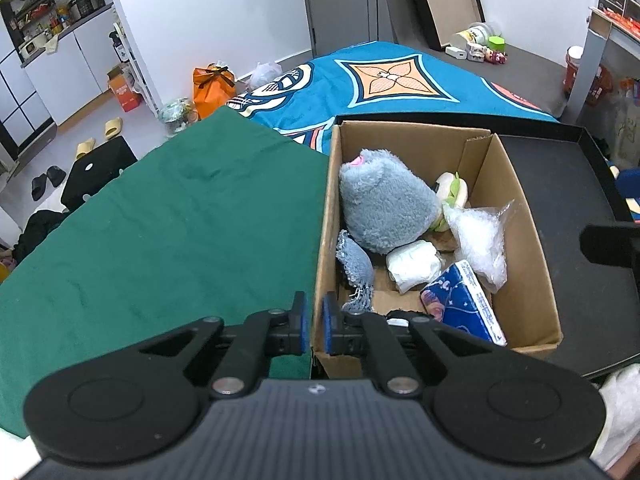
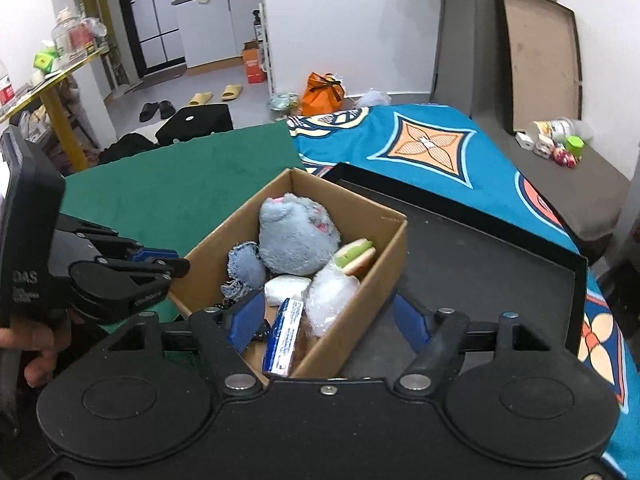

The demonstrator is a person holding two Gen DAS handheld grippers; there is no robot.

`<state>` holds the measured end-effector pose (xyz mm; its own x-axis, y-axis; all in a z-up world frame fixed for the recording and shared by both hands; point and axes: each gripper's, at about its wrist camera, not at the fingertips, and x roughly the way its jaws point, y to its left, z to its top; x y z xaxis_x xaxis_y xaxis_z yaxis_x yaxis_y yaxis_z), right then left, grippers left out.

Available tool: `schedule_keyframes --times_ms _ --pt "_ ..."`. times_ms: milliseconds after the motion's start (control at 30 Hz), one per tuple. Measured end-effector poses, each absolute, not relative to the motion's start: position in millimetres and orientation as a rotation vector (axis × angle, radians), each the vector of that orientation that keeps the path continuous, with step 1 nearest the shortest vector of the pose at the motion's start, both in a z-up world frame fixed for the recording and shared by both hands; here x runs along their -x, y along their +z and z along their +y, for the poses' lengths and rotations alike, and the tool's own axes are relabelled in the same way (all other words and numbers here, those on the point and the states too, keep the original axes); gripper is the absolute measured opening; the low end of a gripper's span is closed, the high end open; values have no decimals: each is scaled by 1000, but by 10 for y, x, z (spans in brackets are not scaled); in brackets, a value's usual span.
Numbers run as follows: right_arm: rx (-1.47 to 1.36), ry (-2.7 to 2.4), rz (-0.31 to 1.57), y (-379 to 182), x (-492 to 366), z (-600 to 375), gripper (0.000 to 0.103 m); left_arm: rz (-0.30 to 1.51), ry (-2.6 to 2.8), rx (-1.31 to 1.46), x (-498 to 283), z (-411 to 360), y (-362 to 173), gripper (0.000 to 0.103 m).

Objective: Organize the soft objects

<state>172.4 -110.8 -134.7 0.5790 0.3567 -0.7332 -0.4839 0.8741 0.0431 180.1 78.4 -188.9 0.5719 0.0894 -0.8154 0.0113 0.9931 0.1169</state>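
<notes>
A cardboard box packed with soft things sits between a green cloth and a black tray on the worktop, as a person's two handheld tools close in on it. The left claw is pinching the box's left wall, one blue pad outside and one inside. The right claw stands spread, straddling the box's near right wall with nothing pressed. Inside lie a grey plush toy, a scrap of denim, a white roll, a clear plastic bag, a blue tissue pack and a toy sandwich.

The step in hand looks like steadying or shifting the filled box. To do it well, the right claw likely needs to close low on firm cardboard, clear of the tissue pack leaning against that wall. Thin walls may buckle, so both grips should move together and keep the box level. The plush sits high and could tumble out if the box tips.
</notes>
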Motion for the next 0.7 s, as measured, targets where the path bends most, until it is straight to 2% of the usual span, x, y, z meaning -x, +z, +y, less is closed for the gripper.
schedule_keyframes --times_ms 267,400,533,667,700 --pt "76 443 851 -1391 -1709 -1338 72 968 36 -89 -1783 790 -1759 11" --pt "6 412 856 -1386 -1687 -1490 77 999 10 -24 -1763 760 -1702 15" --pt "-46 383 854 -1384 -1654 -1614 81 1033 3 -23 -1750 659 -1659 36" --pt "-75 347 846 -1360 -1611 -1730 90 1020 8 -47 -1709 562 -1547 59" --pt "-85 339 845 -1353 -1599 -1760 91 1016 9 -44 -1695 546 -1512 61"
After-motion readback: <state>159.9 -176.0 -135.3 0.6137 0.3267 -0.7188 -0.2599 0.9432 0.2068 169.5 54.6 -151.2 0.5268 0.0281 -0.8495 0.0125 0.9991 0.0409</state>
